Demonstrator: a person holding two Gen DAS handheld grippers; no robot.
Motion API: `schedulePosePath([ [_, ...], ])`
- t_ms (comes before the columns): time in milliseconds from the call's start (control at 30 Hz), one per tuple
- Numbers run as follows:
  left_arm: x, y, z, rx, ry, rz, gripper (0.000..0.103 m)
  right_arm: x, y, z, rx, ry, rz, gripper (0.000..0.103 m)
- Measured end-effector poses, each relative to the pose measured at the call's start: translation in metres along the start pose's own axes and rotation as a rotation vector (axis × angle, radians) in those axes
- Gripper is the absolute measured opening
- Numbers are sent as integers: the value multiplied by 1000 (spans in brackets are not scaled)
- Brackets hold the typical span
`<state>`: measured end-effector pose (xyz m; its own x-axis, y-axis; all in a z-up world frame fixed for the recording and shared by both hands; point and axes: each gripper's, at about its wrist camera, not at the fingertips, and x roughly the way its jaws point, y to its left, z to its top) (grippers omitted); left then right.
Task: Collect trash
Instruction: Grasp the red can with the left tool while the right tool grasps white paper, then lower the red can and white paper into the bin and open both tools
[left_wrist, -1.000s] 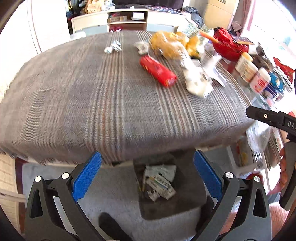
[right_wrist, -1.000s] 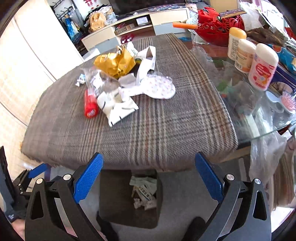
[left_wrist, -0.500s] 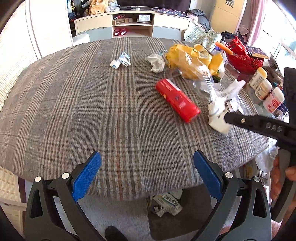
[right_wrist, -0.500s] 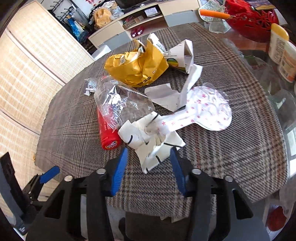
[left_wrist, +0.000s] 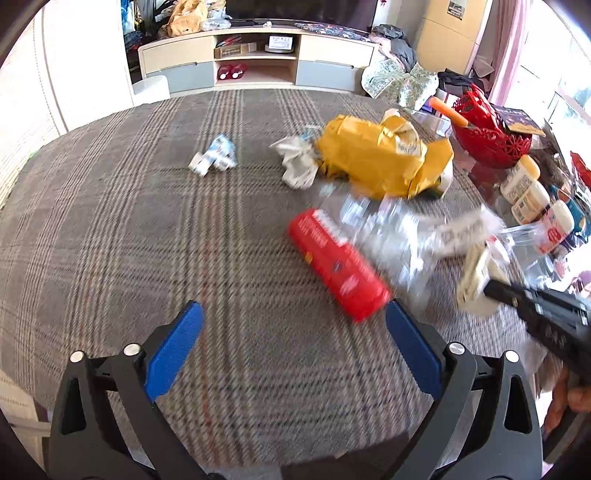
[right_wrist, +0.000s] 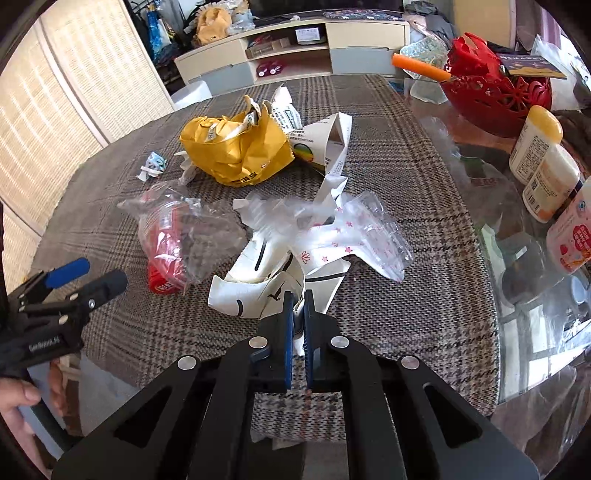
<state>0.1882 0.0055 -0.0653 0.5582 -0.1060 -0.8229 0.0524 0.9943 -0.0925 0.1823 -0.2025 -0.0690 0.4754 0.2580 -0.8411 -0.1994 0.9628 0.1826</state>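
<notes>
Trash lies on a plaid-covered table (left_wrist: 110, 229). My right gripper (right_wrist: 298, 301) is shut on the near edge of a white crumpled paper carton (right_wrist: 251, 273), which also shows in the left wrist view (left_wrist: 476, 277). Clear plastic wrap (right_wrist: 332, 221) lies on it. My left gripper (left_wrist: 291, 332) is open and empty just in front of a red tube (left_wrist: 336, 269), which also shows under a clear bag in the right wrist view (right_wrist: 162, 251). Farther back are a yellow bag (left_wrist: 376, 158), a crumpled white wrapper (left_wrist: 299, 162) and a small blue-white scrap (left_wrist: 214, 158).
A red basket (right_wrist: 495, 96) with an orange-handled tool and several white bottles (right_wrist: 543, 162) stand on the glass table part at the right. A TV cabinet (left_wrist: 258, 59) stands beyond the table. A folded white carton (right_wrist: 325, 144) lies by the yellow bag.
My right gripper has moved forward and shut on the white carton. My left gripper has moved forward over the table toward the red tube, still open.
</notes>
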Motion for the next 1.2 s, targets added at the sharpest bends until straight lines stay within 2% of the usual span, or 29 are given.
schedulePosePath([
  [133, 18, -14, 15, 34, 19, 22, 70, -4, -7, -4, -12, -8, 25, 6],
  [400, 45, -24, 23, 39, 50, 29, 67, -6, -14, 2, -26, -18, 46, 7],
  [600, 53, -29, 13, 44, 87, 12, 63, 0, -15, -5, -23, 7, 55, 7],
  [667, 52, -33, 9, 70, 79, 23, 52, 7, -12, -11, -21, 37, 69, 7],
  [700, 50, -33, 8, 68, 75, 26, 31, 7, -11, -14, -24, 35, 66, 7],
  [733, 48, -32, 6, 62, 74, 39, 27, 6, -10, -14, -26, 33, 65, 7],
  [967, 27, -14, -12, 43, 79, 17, 27, -15, -6, -24, -3, 31, 145, 6],
  [1200, -4, -9, -51, 41, 93, 8, 27, -26, 4, -51, -1, 46, 179, 6],
])
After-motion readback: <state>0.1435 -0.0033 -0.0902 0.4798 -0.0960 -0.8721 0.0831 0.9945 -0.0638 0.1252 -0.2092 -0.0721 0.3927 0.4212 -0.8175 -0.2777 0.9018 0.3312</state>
